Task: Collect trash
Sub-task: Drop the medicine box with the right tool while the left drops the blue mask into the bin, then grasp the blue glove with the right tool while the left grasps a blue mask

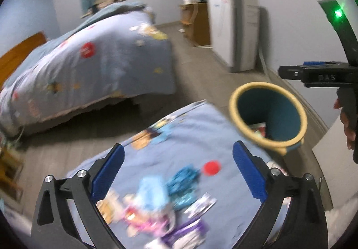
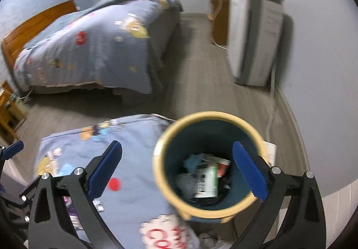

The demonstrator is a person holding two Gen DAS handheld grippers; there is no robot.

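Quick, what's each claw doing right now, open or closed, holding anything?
Left claw: open, empty, over the wrappers on the bed.
Right claw: open, empty, above the trash bin.

Two beds with blue covers, one bin, two grippers — several wrappers lie on the near bed, too blurred to count.

Pale walls, grey plank floor, quilted bed, white appliance.
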